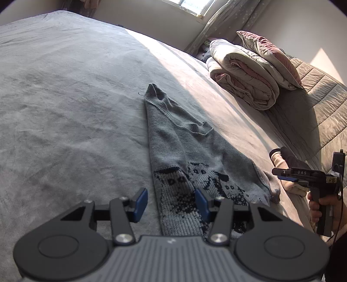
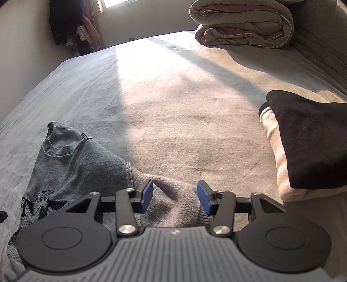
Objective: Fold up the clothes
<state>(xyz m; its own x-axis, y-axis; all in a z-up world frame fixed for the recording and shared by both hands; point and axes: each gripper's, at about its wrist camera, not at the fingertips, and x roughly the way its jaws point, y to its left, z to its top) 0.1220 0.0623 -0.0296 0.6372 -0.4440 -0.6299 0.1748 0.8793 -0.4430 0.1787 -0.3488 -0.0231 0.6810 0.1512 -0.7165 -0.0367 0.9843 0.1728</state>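
Grey sweater (image 1: 173, 138) on bed (image 1: 65, 97), both tools open (empty)

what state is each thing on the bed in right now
grey sweater: lying on the bed, partly folded lengthwise, collar at the far end
left claw: open, over the sweater's hem
right claw: open, over a sleeve, gripping nothing
folded clothes: stacked, dark piece on a cream one
quilt: folded up

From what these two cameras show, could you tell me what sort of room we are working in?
Most likely a bedroom at home. A wide bed fills both views, a rolled quilt lies by its far end, and a curtained window lets sun across it. A grey sweater lies on the bed.
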